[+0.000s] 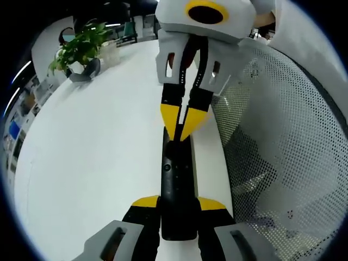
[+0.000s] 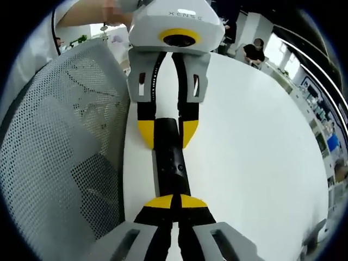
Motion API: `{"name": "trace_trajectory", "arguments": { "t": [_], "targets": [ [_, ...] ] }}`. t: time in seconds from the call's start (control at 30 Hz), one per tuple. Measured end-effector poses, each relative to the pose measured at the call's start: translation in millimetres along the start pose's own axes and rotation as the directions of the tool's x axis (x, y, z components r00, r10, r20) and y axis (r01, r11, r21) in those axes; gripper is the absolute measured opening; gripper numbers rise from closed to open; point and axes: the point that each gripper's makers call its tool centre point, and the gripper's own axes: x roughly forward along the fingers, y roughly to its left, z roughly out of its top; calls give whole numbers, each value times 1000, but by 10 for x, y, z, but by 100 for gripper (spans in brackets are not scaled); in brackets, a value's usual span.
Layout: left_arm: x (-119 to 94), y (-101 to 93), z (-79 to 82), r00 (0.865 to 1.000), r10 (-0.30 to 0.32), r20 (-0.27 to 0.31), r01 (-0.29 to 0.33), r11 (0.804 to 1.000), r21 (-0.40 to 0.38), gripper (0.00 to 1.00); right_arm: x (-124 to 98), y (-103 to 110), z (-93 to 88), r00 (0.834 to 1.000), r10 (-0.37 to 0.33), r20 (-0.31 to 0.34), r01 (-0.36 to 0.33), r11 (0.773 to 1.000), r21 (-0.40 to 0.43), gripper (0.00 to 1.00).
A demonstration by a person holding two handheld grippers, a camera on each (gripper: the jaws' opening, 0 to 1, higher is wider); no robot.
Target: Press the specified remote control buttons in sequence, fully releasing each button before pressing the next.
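A black remote control (image 1: 176, 174) lies lengthwise over the white table (image 1: 98, 157), close to its edge. My left gripper (image 1: 178, 204) is shut on the remote's near end, one yellow tip on each side. My right gripper (image 1: 180, 122) comes in from the far side with its yellow tips shut together, and they rest on the remote's far part. In the right gripper view, the right gripper (image 2: 175, 202) has its joined tips on the remote's (image 2: 171, 163) button face, and the left gripper (image 2: 167, 133) clamps the other end.
A grey mesh chair back (image 1: 283, 141) stands tight against the table edge beside the remote, seen also as the chair (image 2: 60, 141). A potted plant (image 1: 81, 46) sits at the far corner of the table. A person (image 2: 253, 51) sits in the background.
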Motion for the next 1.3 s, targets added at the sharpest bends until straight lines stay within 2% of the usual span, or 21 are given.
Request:
{"name": "trace_trajectory", "arguments": {
  "t": [0.13,0.27,0.33,0.4,0.47,0.53,0.7,0.83,1.07,1.3],
  "targets": [
    [-1,-2,0,1000,-2,2,2,1000,1,24,6,7,13,1000,17,-15,-17,999,-33,0],
    [0,-1,-1,1000,-2,4,2,1000,0,24,16,27,18,1000,0,-31,-3,993,-115,0],
    [1,1,-2,1000,-5,4,5,1000,-2,24,29,18,24,998,-10,-65,-3,982,-188,0],
    [0,2,-1,1000,-9,4,9,1000,-4,24,43,27,30,997,-6,-81,-11,978,-210,0],
    [-1,2,-1,1000,-11,2,11,1000,-3,24,35,9,26,997,1,-74,-14,983,-181,0],
    [0,1,-1,1000,-9,1,9,1000,-3,24,26,4,31,1000,12,-18,-13,997,-75,0],
    [-1,1,-2,1000,-1,13,1,1000,-8,24,2,-2,37,998,7,68,-9,999,39,0],
    [-1,-1,0,1000,-1,12,1,1000,-7,24,-20,6,23,992,1,125,-10,997,76,0],
    [0,0,-1,1000,-3,11,3,1000,-3,24,4,31,93,992,24,124,-30,999,46,0],
    [1,5,-1,1000,-3,15,3,1000,-5,24,59,39,127,995,38,95,-38,999,5,0]
  ]
}}
